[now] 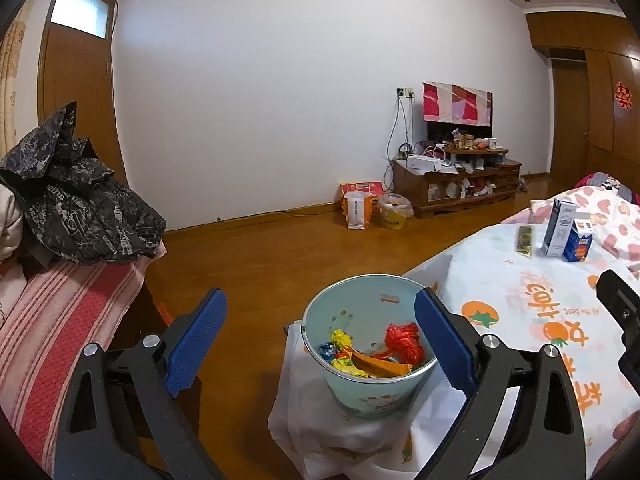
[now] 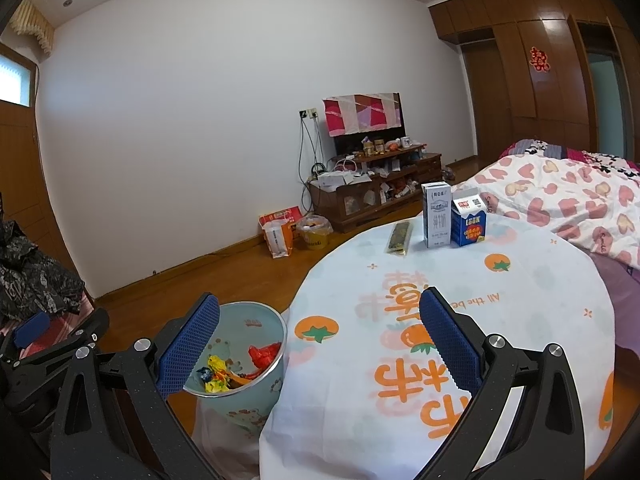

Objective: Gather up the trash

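Milk carton, juice carton, snack wrapper on tabletop: likely light, crushable; grip cartons mid-body; both grippers' jaws wide open, empty

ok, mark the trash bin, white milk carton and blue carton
trash bin [image 2: 276, 322]: right wrist view, right rim.
white milk carton [image 2: 437, 218]: right wrist view, front face.
blue carton [image 2: 469, 227]: right wrist view, front face.

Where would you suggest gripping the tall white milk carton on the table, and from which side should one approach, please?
Grip the tall white milk carton across its narrow body around mid-height, coming level from the near side with the open right gripper. It stands upright, and the blue carton sits tight against its right, so a finger may need wedging between them.
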A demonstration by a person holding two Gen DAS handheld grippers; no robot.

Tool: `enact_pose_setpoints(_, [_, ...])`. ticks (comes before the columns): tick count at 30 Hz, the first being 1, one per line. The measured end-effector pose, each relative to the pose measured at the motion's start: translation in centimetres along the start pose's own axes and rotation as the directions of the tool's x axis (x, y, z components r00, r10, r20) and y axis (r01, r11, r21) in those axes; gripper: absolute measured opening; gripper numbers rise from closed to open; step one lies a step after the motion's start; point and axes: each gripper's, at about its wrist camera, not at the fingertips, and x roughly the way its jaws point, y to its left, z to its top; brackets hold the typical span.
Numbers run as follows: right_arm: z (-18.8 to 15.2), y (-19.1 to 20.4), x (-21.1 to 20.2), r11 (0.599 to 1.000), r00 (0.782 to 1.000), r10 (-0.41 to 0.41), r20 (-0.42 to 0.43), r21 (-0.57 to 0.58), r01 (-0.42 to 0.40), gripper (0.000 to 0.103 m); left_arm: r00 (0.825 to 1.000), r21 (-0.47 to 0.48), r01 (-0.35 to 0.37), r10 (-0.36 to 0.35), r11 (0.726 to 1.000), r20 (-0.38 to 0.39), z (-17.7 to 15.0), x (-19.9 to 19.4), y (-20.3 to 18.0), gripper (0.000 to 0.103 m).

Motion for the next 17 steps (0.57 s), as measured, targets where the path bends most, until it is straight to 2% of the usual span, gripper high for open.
enact_pose_setpoints(7, [0.15, -0.14, -0.07, 1.0, 1.0, -0.004, 0.003, 0.008, 0.004, 0.098, 1.0, -0.014, 0.003, -0.003, 1.0, -0.005, 0.1, 0.05, 0.23, 0.097])
enact_pose_setpoints(17, [0.24, -0.39, -0.09, 1.0, 1.0, -0.006, 0.006, 0.011, 0.006, 0.098, 1.0, -0.009, -0.012, 0.013, 1.0, 0.007, 0.24, -0.04, 0.09, 0.097])
